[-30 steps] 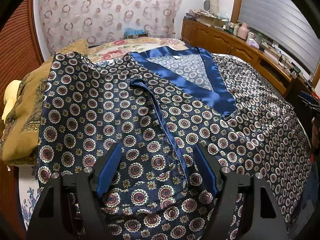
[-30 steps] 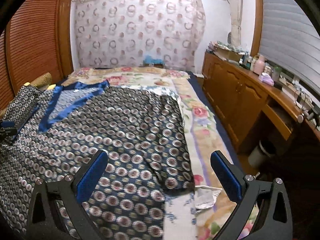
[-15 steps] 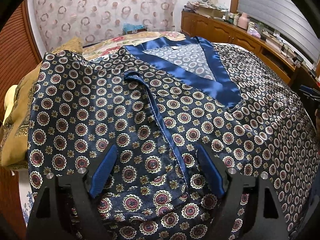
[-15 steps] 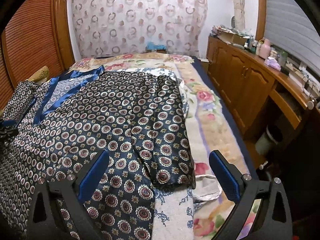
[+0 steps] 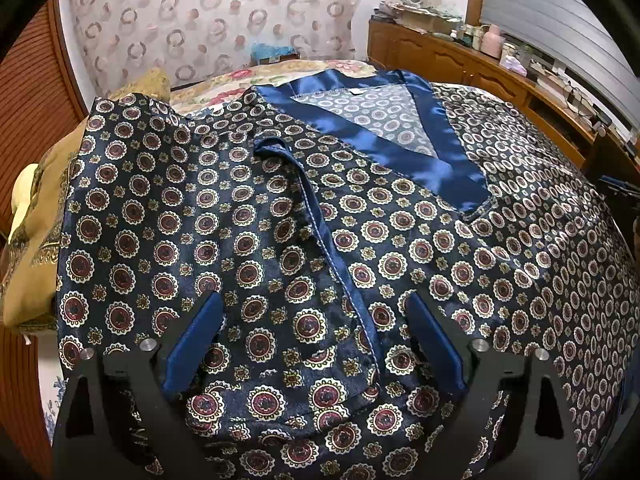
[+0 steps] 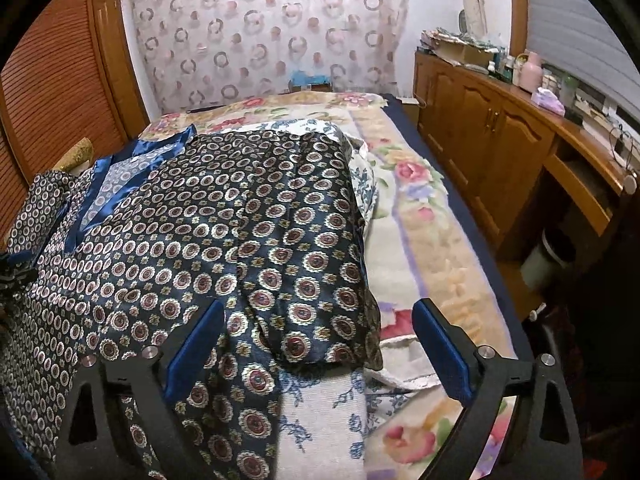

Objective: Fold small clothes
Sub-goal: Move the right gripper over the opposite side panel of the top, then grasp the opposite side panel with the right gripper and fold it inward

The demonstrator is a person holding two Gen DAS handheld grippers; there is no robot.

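Glossy satin-like robe [image 5: 248, 216] (shinier plain blue collar [image 5: 448, 156]); varnished wood cabinet [image 6: 480, 136]

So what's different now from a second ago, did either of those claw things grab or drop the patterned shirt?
The left gripper has let go: its jaws, a second ago narrow over the folded sleeve, are opening and the pads stand clear of the cloth. The right gripper slid in over the other sleeve; its jaws are closing, though nothing is pinched yet. The shirt lies spread on the bed as before.
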